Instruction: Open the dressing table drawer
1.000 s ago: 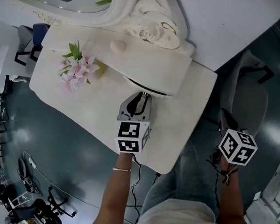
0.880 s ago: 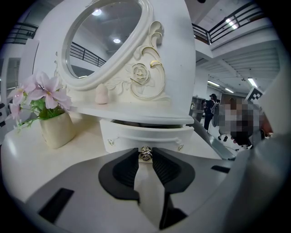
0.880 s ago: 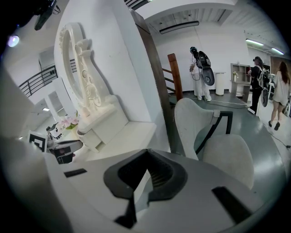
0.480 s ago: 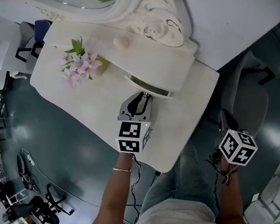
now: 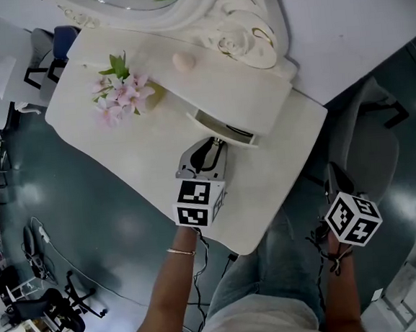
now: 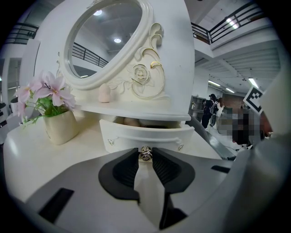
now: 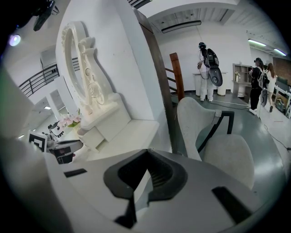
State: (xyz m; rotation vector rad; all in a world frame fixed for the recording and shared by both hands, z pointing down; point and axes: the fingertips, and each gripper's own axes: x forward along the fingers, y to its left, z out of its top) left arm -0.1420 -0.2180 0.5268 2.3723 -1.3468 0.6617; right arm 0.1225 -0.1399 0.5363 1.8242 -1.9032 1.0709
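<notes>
The white dressing table (image 5: 120, 158) has a small drawer (image 5: 223, 130) under its mirror shelf. The drawer stands pulled out a little, with a dark gap behind its front (image 6: 145, 135). My left gripper (image 5: 214, 144) reaches across the tabletop and is shut on the drawer's small metal knob (image 6: 145, 154); both pads press the knob's sides. My right gripper (image 5: 334, 174) hangs off the table's right edge above the floor, near a grey chair. In the right gripper view its tips (image 7: 147, 151) meet with nothing between them.
A cream vase of pink flowers (image 5: 124, 95) and a small pink object (image 5: 183, 60) sit left of the drawer. The ornate oval mirror (image 6: 104, 43) rises behind it. A grey chair (image 5: 369, 147) stands to the right, and people stand far off (image 7: 207, 59).
The drawer has slid out slightly toward me; the dark gap behind its front has widened. My left gripper keeps its hold on the knob. The right gripper has not moved.
</notes>
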